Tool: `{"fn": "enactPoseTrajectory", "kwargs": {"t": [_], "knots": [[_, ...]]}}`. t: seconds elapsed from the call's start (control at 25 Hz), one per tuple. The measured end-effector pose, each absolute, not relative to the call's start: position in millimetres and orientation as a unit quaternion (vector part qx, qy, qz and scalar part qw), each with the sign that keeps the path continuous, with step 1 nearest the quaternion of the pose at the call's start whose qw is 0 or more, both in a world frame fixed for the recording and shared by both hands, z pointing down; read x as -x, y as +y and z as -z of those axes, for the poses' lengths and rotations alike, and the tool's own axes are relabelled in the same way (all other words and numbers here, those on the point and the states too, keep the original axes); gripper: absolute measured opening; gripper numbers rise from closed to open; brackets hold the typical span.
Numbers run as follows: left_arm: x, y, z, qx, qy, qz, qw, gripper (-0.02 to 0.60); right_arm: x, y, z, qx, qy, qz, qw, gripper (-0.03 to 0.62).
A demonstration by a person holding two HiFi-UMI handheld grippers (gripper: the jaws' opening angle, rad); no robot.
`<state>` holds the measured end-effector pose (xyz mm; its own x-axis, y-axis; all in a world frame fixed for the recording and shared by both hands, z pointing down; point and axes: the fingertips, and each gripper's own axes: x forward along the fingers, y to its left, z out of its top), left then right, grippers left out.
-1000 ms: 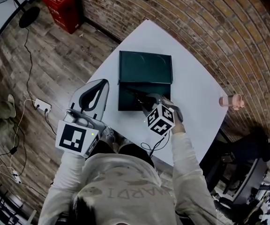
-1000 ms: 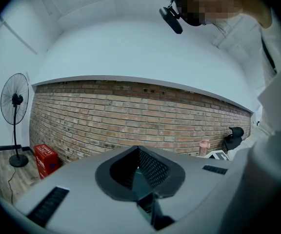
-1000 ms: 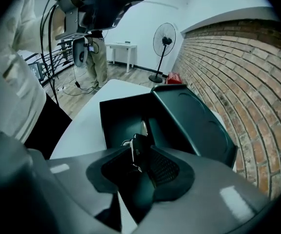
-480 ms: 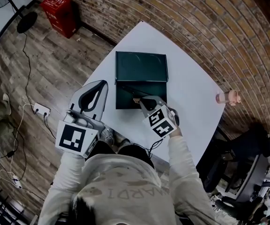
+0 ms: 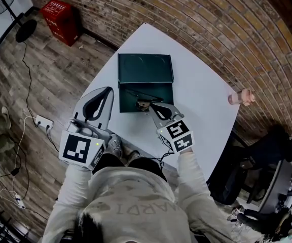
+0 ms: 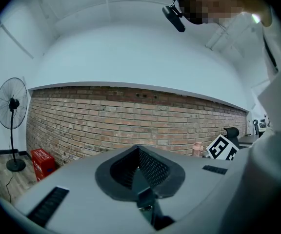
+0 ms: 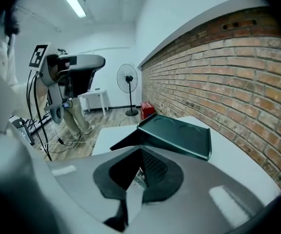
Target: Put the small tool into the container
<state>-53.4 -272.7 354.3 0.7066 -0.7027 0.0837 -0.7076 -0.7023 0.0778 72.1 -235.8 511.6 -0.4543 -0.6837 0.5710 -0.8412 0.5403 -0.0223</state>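
Over the container's near edge: right gripper pinched shut on the small tool

Just above the near wall of the open container (image 5: 145,69), the right gripper (image 5: 147,105) points down at a slant. Its jaws have just been closing and now meet. The right gripper view shows a small metallic piece, the small tool (image 7: 138,178), caught between the pads, with the green lid raised just beyond. From the head view the small tool (image 5: 142,104) is a pale speck at the jaw tips, over the container's lower tray and not lying in it. A thin dark rod lies across that tray, farther in than the tips.

Left of the container, the left gripper (image 5: 107,90) is held level with its jaws pressed together and nothing between them. It is well clear of the tray, over the counter's left edge.

The container sits open on the white counter (image 5: 202,100), lid folded back toward the brick wall. Right of the container, at the counter's far edge, is a small pinkish object (image 5: 240,97). Left of the container, down on the wood floor, are a red box (image 5: 60,13) by the wall and a white power strip (image 5: 43,120) with its cable
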Motion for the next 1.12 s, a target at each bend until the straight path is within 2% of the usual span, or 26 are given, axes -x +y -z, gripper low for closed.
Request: {"fn": "enactPoseTrajectory", "kwargs": {"t": [0.48, 1.12], "knots": [[44.5, -232.6, -342.5, -0.925, -0.377, -0.017, 0.039, 0.005, -92.7, -194.0, -466.3, -0.52, -0.827, -0.132, 0.168, 0.009], [16.3, -187.2, -329.9, -0.935, -0.352, -0.011, 0.028, 0.005, -122.2, -146.5, -401.4, -0.586, -0.801, -0.087, 0.084, 0.011]]}}
